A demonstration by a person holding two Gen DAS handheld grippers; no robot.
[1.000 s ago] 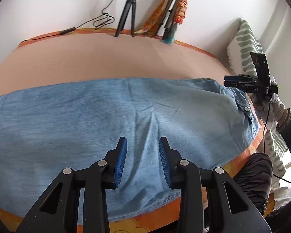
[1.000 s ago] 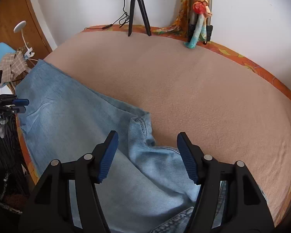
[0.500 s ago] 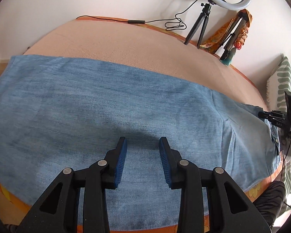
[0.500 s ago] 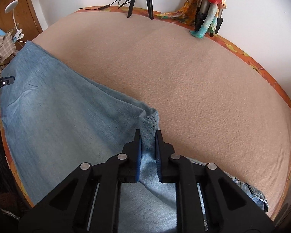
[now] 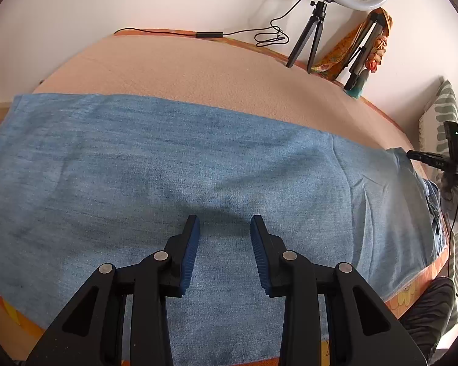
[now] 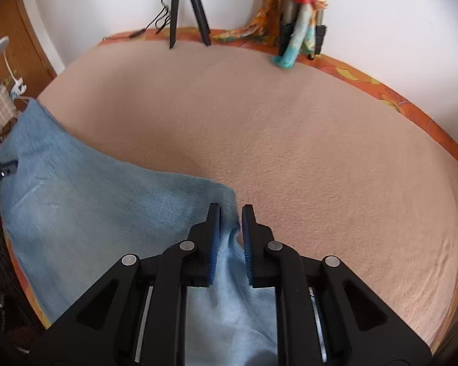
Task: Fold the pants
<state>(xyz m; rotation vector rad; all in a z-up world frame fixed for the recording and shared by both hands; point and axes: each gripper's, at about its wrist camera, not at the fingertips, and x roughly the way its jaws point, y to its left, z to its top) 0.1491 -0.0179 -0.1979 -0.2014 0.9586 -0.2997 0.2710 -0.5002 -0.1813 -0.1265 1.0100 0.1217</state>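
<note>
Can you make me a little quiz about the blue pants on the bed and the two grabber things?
1. True or false: the right gripper is shut on the pants.
2. What stands on the far edge of the bed, beside the tripod?
A. a teddy bear
B. a doll
C. a lamp
3. Fill in the gap: the left gripper is ____ and holds nothing.

Key
1. True: its blue pads pinch a bunched edge of the denim.
2. B: the doll leans against the wall.
3. open: its jaws are spread over the flat pant leg.
</note>
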